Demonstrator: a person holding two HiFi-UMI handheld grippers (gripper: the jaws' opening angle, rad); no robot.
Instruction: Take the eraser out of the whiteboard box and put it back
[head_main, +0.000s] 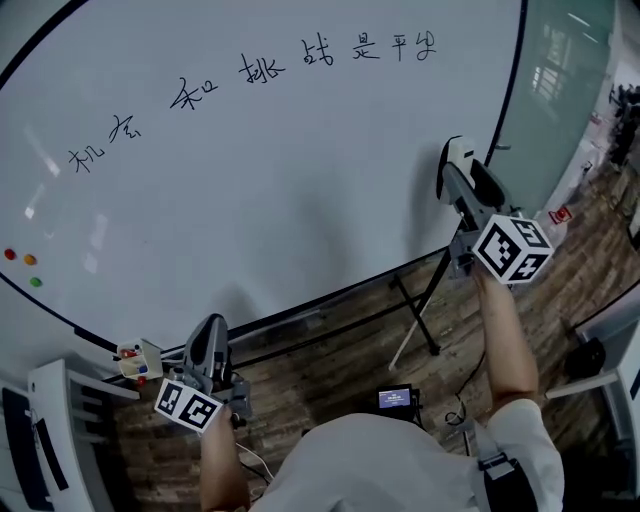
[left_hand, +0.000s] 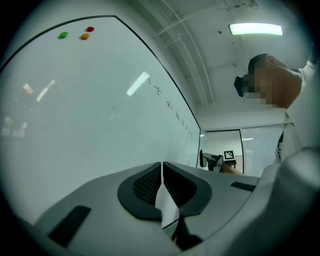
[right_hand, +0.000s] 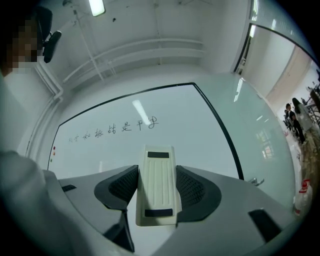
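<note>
right tool clamps the eraser, length pointing toward the whiteboard; left tool pinched together.

Office or mtg room: big whiteboard w/ handwritten characters & coloured magnets, glass partition beside it, wood-look floor, strip light, exposed ceiling pipes.

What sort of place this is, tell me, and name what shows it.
Probably an office or meeting room: a large whiteboard with handwriting, coloured magnets on it, a glass partition beside it, and an eraser in the right gripper.
</note>
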